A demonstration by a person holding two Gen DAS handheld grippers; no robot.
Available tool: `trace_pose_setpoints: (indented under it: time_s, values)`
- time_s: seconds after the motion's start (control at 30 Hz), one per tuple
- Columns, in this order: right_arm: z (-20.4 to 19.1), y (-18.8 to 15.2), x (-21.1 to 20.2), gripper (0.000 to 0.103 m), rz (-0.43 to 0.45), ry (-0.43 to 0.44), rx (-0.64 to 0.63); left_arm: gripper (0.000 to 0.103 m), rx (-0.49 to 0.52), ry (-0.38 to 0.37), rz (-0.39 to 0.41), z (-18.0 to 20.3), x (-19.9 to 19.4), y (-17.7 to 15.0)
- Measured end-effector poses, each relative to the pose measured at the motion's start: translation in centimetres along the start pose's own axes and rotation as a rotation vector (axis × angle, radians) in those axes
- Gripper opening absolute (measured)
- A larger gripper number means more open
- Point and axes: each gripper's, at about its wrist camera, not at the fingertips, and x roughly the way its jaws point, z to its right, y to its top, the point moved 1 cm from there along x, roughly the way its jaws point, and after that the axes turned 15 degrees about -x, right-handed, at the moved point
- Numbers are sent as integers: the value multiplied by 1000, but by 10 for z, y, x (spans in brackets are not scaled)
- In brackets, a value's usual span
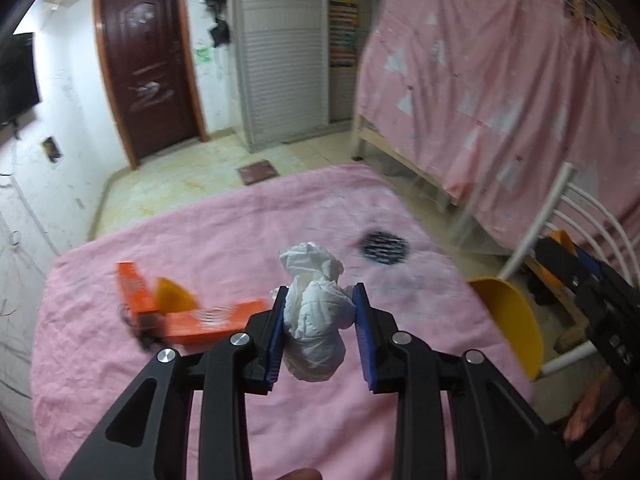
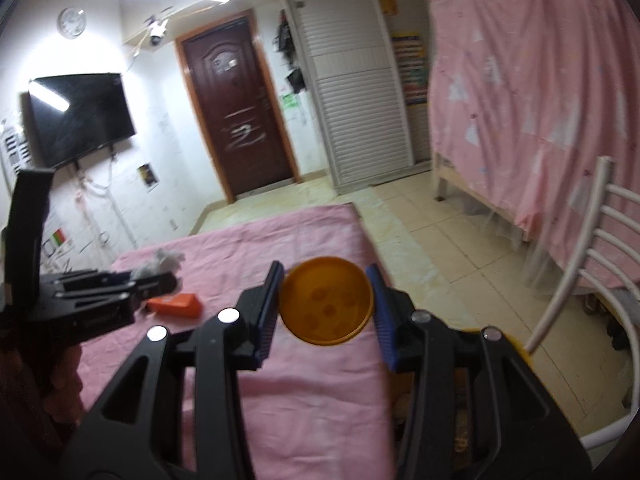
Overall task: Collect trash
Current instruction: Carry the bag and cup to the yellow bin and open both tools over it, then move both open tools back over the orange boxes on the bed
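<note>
Blue pads of the left gripper clamp a crumpled tissue above the pink cloth; the right gripper pinches an orange lid. Each grip should stay firm until over the yellow bin, beside the table, then loosen

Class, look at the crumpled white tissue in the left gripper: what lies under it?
Under the crumpled white tissue, held by the left gripper, pink cloth shows. The patch directly beneath is hidden.

Orange box blurred; dark round thing on pink cloth smeared, unidentifiable; chair cut by edge.
</note>
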Motion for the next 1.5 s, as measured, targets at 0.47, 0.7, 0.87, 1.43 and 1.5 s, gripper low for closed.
trace_pose_setpoints:
  time_s: [0.47, 0.7, 0.87, 1.43, 1.5]
  values:
    - [83, -24, -29, 40, 26, -175, 151, 23, 59, -239, -136, 99, 12, -15]
    - [106, -33, -43, 40, 47, -233, 210, 23, 106, -299, -166, 138, 18, -25]
    - [111, -35, -47, 40, 54, -237, 230, 32, 119, -354, -209, 153, 26, -29]
    - [105, -31, -39, 55, 50, -207, 204, 53, 67, -331, -201, 134, 22, -23]
    - [102, -30, -38, 55, 49, -203, 198, 54, 61, -329, -194, 129, 20, -22]
